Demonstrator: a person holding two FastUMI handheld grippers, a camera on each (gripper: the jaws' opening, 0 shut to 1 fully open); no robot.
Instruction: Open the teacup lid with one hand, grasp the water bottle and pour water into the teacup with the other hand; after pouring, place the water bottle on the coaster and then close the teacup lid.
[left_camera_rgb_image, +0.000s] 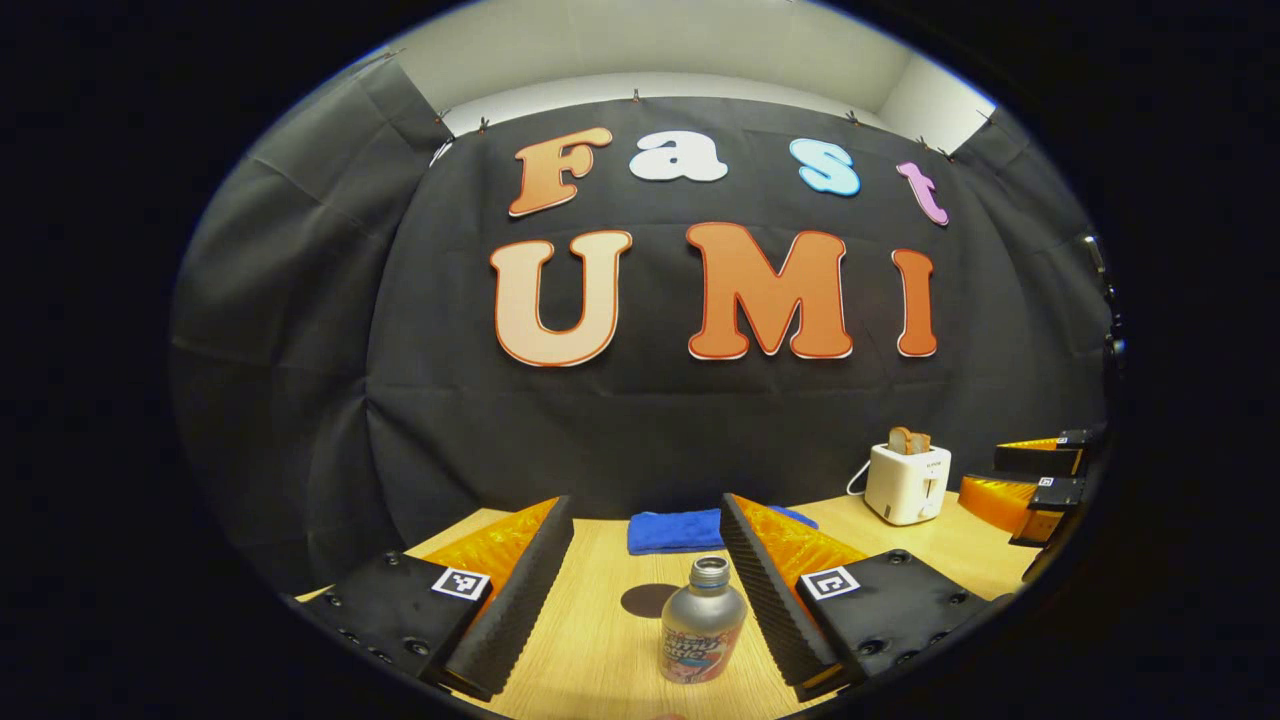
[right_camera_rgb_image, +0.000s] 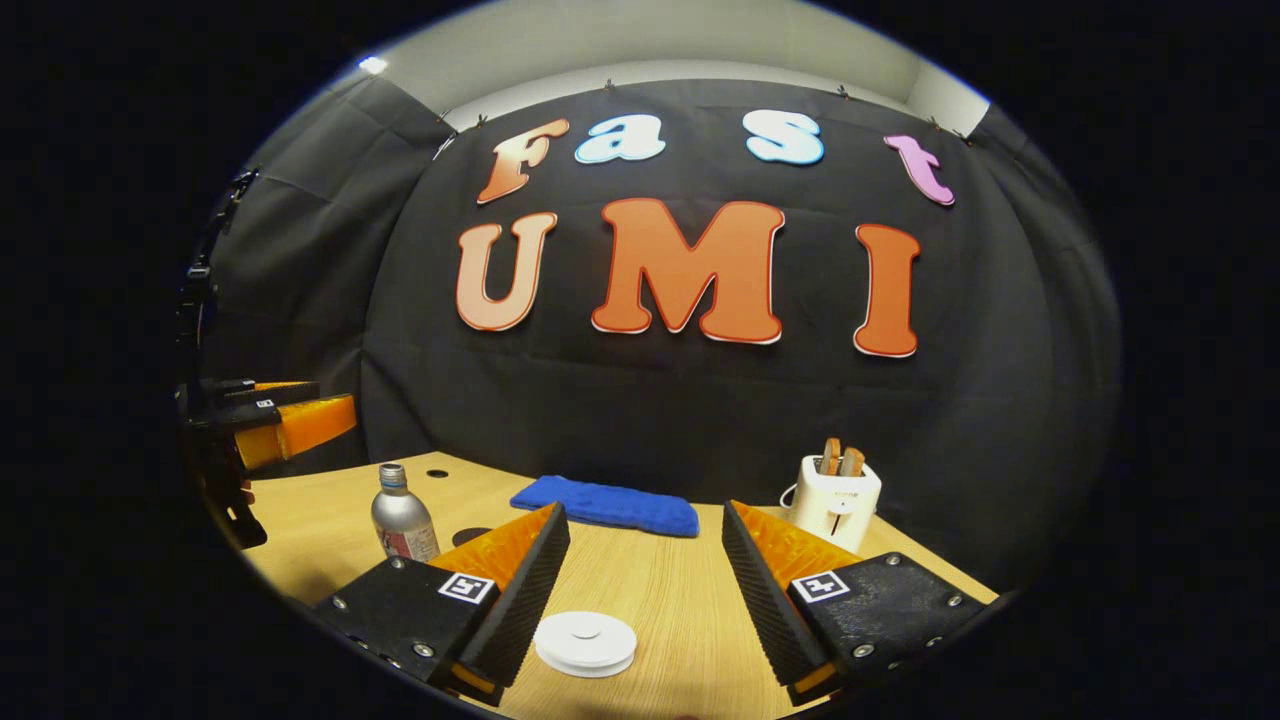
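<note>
Left gripper view's wide left tool (left_camera_rgb_image: 647, 590) frames bottle (left_camera_rgb_image: 703, 622); wide right tool (right_camera_rgb_image: 645, 590) frames lid (right_camera_rgb_image: 585, 642).

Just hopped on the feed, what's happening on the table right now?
Nothing is held. The left gripper is open with the uncapped water bottle standing between its fingers, untouched. The right gripper is open over the white teacup lid. A blue cloth and a toaster sit farther back on the wooden table.
</note>
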